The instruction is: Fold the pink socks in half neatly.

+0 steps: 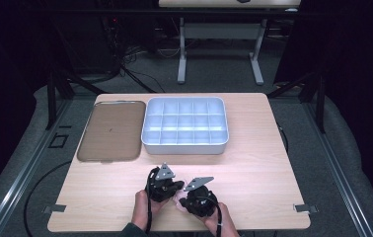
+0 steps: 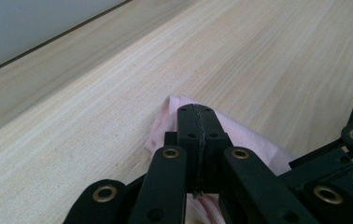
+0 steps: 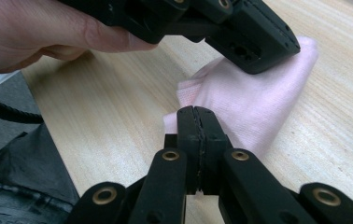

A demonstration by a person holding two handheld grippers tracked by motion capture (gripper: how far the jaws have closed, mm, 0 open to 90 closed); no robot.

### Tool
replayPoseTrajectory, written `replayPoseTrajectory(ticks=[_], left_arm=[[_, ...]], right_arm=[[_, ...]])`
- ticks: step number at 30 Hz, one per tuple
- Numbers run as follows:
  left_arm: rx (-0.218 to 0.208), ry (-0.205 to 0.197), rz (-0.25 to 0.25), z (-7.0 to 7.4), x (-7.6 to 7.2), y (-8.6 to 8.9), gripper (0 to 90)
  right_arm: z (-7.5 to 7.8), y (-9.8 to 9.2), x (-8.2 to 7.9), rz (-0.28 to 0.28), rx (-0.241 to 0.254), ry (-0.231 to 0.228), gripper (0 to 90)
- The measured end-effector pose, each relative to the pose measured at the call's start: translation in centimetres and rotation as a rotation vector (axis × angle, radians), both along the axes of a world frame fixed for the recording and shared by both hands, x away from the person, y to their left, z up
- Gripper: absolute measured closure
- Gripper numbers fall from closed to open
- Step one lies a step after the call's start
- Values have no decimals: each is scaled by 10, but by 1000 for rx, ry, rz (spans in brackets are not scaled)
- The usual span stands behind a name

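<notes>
Jaws of left gripper (image 2: 196, 108) and right gripper (image 3: 196, 110) each pinch pink cloth (image 3: 254, 98) on table (image 1: 253, 163).

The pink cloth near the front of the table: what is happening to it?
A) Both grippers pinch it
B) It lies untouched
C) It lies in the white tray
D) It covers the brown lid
A: the left gripper and the right gripper each have their jaws shut on the pink cloth, which lies on the table.
</notes>
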State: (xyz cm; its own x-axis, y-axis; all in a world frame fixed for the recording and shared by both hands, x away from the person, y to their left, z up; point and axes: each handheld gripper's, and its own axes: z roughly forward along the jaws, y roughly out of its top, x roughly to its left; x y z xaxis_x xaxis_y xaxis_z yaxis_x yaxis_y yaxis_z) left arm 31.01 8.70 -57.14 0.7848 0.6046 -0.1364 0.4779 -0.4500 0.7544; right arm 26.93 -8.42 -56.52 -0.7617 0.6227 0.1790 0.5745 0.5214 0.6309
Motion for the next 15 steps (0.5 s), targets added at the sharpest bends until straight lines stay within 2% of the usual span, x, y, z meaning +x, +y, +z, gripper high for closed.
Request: replayPoseTrajectory(ticks=[3,4,5,6,9,10,11,12,13,14,15], left_arm=[[-17,4,11,-1,-1,1,900],[-19,4,11,-2,-1,2,900],[-19,4,11,-2,-1,2,900],[-17,2,8,-2,0,2,900],[-16,0,9,-2,0,2,900],[-15,-2,10,-2,0,2,900],[-15,-3,15,-2,-1,2,899],[-24,1,15,-2,0,2,900],[-24,1,15,-2,0,2,900],[-29,4,18,-3,0,2,900],[-29,5,18,-3,0,2,899]], right_arm=[[1,-1,2,10,4,15,880],[3,-2,4,19,11,34,807],[3,-2,4,19,11,34,807],[8,-6,6,38,45,61,738],[15,-12,7,26,68,52,717],[18,-15,7,14,70,45,704],[24,-25,13,-48,86,34,683],[24,-28,16,-76,87,38,677],[24,-28,16,-76,87,38,677],[23,-32,27,-128,90,70,643],[21,-32,30,-139,83,86,632]])
